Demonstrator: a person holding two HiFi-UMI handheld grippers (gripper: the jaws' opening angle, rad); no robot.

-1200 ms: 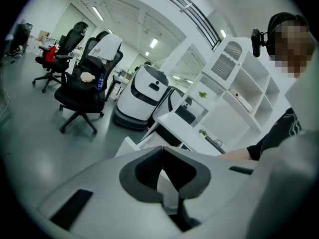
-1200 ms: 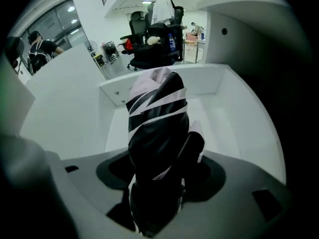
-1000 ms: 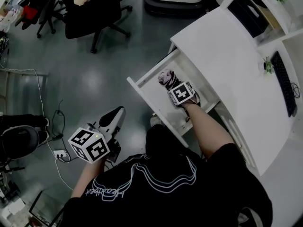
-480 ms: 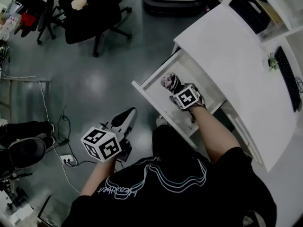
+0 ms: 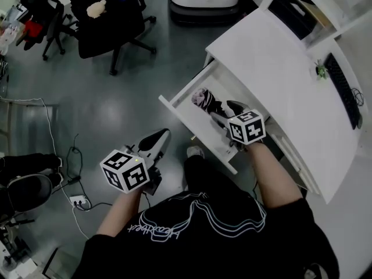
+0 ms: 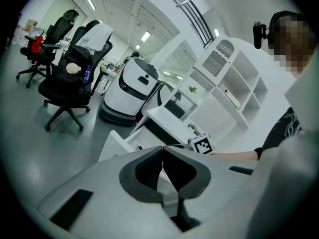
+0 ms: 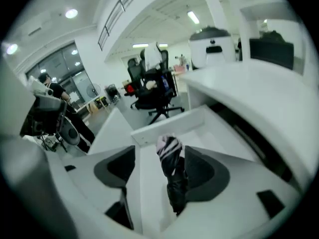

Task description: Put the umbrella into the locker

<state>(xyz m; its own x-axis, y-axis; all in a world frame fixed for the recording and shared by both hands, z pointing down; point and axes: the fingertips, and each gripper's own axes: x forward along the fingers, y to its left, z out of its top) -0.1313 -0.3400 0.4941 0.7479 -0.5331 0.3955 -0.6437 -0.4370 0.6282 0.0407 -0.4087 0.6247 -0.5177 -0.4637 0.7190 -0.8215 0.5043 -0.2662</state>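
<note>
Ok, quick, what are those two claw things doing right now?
Left gripper: shut, empty.
Right gripper: open, jaws closing; umbrella lies loose between them, in the drawer.

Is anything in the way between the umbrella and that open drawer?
Nothing visible. The umbrella already lies inside the open drawer, and no other thing shows in there beside it.

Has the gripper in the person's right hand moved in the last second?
Yes. The right gripper has drawn back from the umbrella toward the near rim of the drawer; its jaws are closing with nothing gripped.
</note>
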